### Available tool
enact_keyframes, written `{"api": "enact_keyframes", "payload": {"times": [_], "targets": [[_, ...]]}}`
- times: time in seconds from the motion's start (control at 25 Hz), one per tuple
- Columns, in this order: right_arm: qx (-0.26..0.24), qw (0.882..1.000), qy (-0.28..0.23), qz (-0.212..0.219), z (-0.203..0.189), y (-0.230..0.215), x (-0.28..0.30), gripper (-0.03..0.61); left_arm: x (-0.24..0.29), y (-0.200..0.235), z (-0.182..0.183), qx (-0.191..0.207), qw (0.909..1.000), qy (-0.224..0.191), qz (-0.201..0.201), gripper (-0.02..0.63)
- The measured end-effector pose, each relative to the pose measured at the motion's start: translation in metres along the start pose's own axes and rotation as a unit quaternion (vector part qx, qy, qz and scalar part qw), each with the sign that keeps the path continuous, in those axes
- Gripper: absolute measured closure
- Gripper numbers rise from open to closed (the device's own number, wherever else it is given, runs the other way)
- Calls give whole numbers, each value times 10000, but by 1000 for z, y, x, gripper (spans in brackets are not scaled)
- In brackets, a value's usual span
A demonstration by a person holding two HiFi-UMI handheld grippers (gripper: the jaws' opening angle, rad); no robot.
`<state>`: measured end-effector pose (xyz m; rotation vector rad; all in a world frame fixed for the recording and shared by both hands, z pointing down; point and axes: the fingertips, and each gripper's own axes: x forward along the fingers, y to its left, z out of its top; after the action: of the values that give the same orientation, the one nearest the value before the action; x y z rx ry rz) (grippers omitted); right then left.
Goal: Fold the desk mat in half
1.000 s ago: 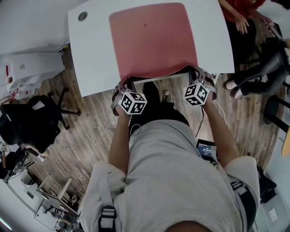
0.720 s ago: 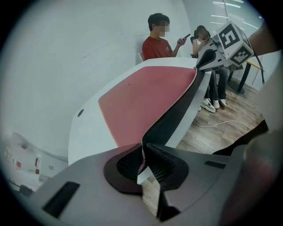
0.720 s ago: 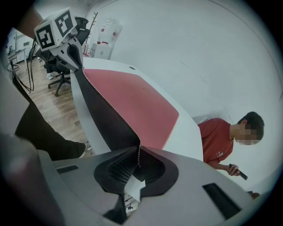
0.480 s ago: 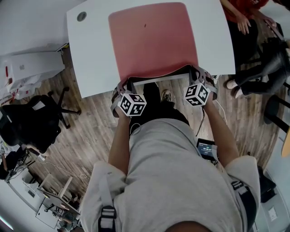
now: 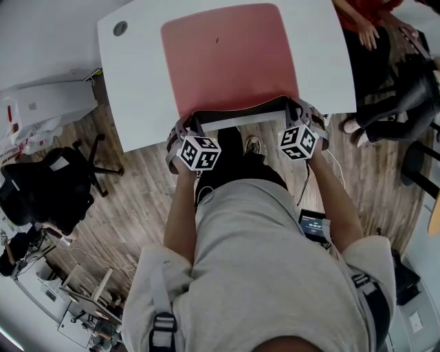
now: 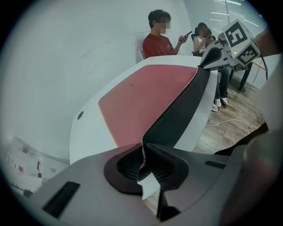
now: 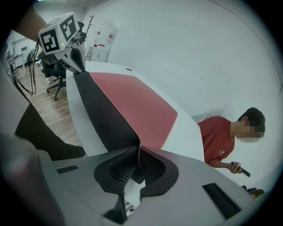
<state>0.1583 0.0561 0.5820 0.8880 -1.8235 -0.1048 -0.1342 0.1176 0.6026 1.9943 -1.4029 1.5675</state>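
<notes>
White table (image 5: 137, 89); wood floor (image 5: 137, 199); black office chair (image 5: 48, 185)

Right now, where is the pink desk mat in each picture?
Head view: the desk mat is top centre on the white table, with its near edge lifted.
Left gripper view: middle, with the dark underside rising to the upper right.
Right gripper view: middle, with the dark underside rising to the upper left.
Shared landmark: the person in the red shirt, past the table.
</notes>
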Motion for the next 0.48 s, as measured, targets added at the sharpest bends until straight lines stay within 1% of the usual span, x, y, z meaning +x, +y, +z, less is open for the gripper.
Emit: {"api": "enact_keyframes", "payload": {"times": [0.48], "targets": [[12,9999,67,81,11,-8,16,526,9,3,0,-144,9997,128,-147,581]]}}
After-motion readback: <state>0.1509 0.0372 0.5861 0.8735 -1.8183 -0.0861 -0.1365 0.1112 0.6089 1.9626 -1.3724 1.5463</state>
